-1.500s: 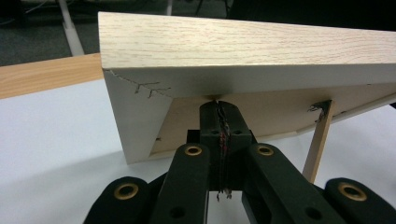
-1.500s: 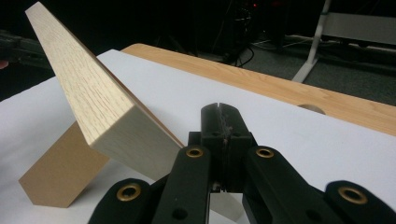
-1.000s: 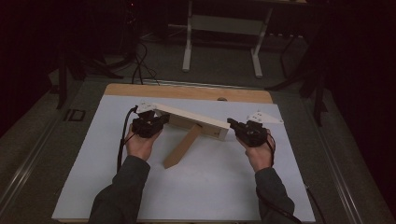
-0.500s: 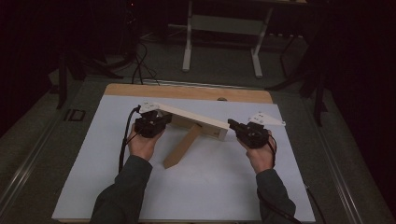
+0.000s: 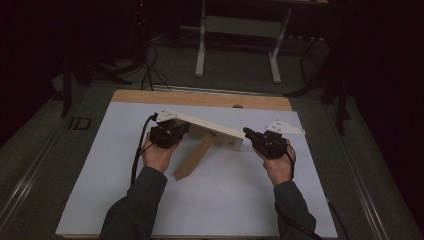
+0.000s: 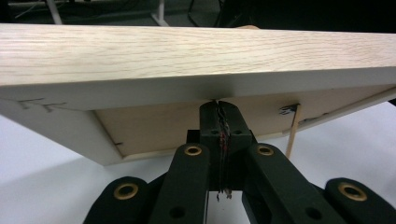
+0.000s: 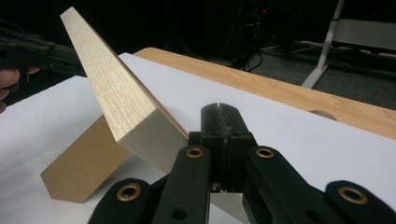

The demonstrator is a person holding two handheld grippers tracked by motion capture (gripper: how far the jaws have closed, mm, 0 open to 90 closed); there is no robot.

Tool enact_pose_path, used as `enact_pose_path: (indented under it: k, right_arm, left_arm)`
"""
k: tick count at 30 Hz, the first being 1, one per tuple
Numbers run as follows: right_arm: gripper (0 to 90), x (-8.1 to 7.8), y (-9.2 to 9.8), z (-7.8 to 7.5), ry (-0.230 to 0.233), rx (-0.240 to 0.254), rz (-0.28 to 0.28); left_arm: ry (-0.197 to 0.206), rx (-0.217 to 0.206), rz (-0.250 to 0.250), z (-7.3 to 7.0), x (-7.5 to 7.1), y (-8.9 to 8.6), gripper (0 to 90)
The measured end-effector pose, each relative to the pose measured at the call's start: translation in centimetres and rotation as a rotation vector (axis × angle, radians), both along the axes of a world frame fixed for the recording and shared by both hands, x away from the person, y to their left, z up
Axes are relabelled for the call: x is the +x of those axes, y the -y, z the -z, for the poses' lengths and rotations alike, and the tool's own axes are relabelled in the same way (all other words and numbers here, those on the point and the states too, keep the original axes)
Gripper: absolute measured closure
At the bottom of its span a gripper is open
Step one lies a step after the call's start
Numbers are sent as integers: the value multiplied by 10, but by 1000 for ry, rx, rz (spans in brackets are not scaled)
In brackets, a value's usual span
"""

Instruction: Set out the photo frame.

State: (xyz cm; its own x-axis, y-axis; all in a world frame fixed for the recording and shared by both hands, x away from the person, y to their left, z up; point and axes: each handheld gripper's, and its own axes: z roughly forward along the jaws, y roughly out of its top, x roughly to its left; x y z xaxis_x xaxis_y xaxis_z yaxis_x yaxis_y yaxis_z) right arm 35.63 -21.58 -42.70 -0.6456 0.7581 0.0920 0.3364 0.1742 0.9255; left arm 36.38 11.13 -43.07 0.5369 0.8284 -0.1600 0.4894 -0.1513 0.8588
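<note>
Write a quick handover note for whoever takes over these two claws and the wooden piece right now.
Left claw: shut, tips under the raised end of the long board.
Right claw: shut, at the board's lower end, holding nothing.
The board slopes over the white mat, its brown leg angled down to the mat.
Done: piece propped up.
Left: unclear; probably turning or setting it down.

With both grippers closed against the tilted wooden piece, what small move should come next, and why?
Probably ease the left gripper upward to tip the wooden panel further upright. Its shut tip sits under the panel's raised edge, while the shut right gripper braces the low end on the white sheet.
</note>
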Motion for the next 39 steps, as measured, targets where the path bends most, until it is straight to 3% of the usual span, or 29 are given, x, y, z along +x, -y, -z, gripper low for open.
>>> enact_pose_path:
  k: [39]
  right_arm:
    - [898,0,-5,-2,-15,-24,-51]
  left_arm:
    - [-2,17,82,1,-3,37,900]
